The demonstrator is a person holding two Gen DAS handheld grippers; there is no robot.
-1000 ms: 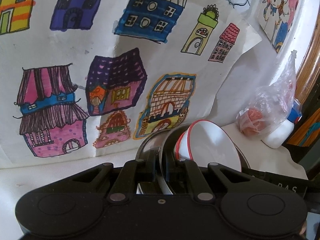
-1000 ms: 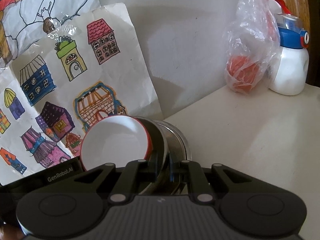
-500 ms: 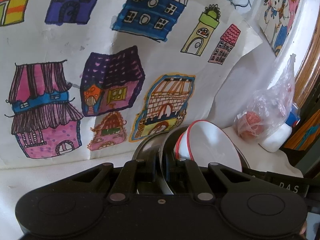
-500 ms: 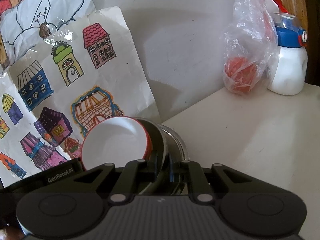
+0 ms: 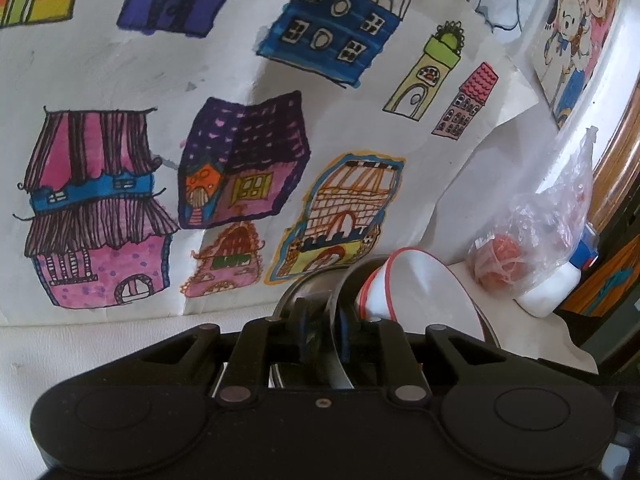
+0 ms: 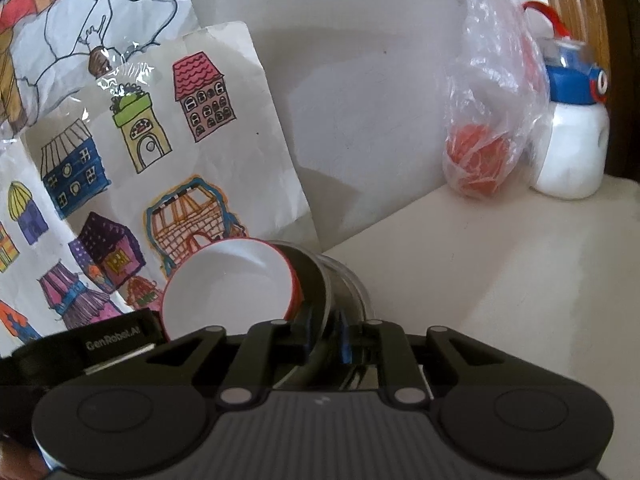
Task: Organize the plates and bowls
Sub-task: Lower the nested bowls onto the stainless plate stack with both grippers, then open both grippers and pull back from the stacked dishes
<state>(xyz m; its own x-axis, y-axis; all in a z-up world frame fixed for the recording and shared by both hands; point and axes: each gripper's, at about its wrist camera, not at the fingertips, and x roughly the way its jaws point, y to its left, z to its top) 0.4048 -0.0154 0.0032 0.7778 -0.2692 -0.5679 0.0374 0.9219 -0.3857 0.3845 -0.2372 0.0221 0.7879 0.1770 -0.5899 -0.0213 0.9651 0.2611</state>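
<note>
Left gripper (image 5: 324,320), low centre of its frame, jaws narrow and just been opening, a steel rim (image 5: 334,344) standing between the blue pads with a sliver of gap, so grip looks loosened. Right gripper (image 6: 328,340), low centre of its frame, same story: jaws narrow, just been opening, steel rim (image 6: 320,328) between the pads; whether the pads touch it, hard to tell. Steel bowls (image 6: 344,284) nested and tipped on edge, stacked between the two grippers. White bowl (image 6: 228,288) with red rim sits in the steel stack, mouth facing the right camera, left of centre there; in the left view the white bowl (image 5: 424,292) shows right of centre, just beside the jaws. Left gripper's black body shows at lower left of the right view. Table (image 6: 520,280) pale, right half of the right frame. Drawing (image 5: 200,160) of coloured houses on the wall behind, filling most of the left frame. Plastic bag (image 6: 480,152) with something orange inside, upper right, touching a white bottle (image 6: 572,148) with blue cap at the far right. Both well apart from the bowls.
</note>
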